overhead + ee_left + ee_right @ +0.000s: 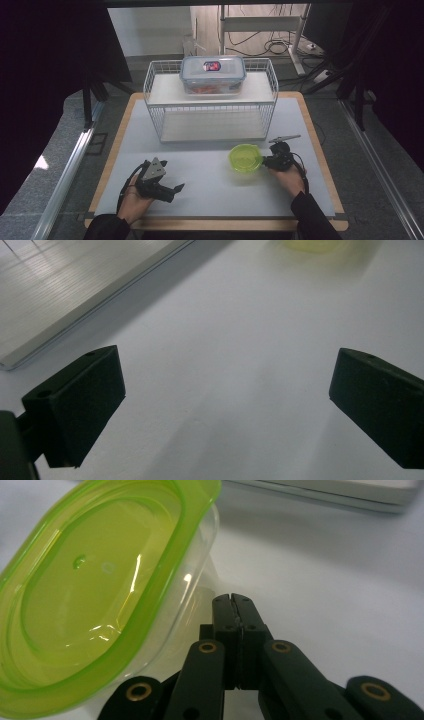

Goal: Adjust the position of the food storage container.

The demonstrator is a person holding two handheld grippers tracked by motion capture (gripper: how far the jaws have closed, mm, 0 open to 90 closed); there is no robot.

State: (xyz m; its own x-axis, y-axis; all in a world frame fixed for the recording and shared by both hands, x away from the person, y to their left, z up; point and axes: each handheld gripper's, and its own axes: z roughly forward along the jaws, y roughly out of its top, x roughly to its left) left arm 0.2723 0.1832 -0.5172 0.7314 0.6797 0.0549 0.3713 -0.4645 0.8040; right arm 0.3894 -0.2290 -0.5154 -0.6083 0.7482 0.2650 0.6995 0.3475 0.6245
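Note:
A small clear tub with a lime-green lid point(245, 158) point(100, 595) sits on the grey mat, right of centre. My right gripper point(266, 161) point(232, 600) lies low at the tub's right side. Its jaws are pressed together with nothing between them, and the tips are close against the clear wall; whether they touch it I cannot tell. My left gripper point(175, 190) point(225, 405) rests near the front left of the mat, pointing right. Its jaws are spread wide over bare mat. The tub's yellow-green edge point(312, 244) shows far ahead in the left gripper view.
A white wire rack point(210, 100) with two shelves stands at the back of the mat point(215, 200). A clear lock-lid box point(212, 75) with something red inside sits on its top shelf. The rack's lower shelf edge point(75, 300) lies ahead-left of my left gripper.

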